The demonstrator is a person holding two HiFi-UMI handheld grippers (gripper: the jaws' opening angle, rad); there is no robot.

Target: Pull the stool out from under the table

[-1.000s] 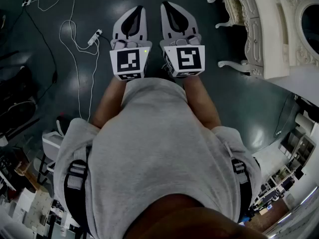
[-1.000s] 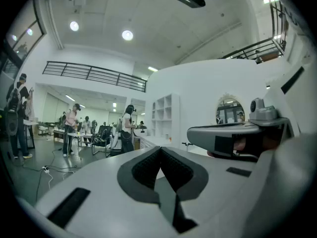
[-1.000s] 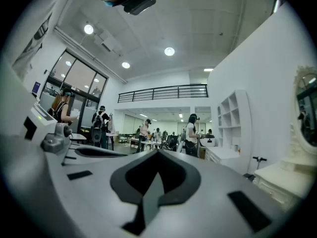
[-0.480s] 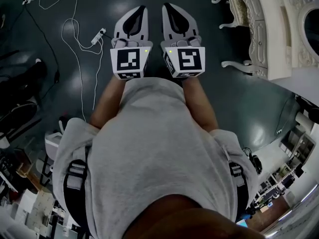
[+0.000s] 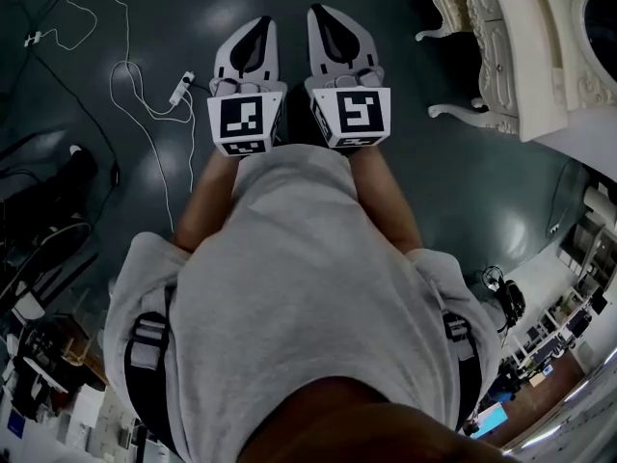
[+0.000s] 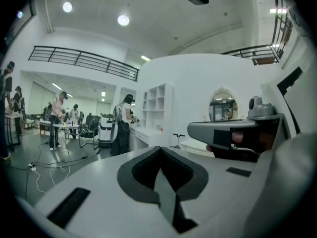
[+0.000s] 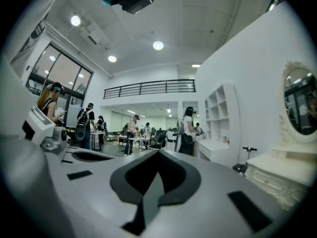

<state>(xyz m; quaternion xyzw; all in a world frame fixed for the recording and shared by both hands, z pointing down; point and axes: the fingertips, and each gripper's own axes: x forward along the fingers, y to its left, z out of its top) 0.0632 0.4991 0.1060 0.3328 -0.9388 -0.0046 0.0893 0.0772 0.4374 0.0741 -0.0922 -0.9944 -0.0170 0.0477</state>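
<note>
Showing only a curved leg and a padded edge at the head view's upper right, the stool (image 5: 439,3) sits tucked against the ornate white table (image 5: 521,56) — not yet drawn out, so the whole pull appears left to do. Well apart from it, the left gripper (image 5: 258,29) and the right gripper (image 5: 328,19) hang side by side over the dark floor (image 5: 463,201) — both with jaws pressed together, nothing between them.
</note>
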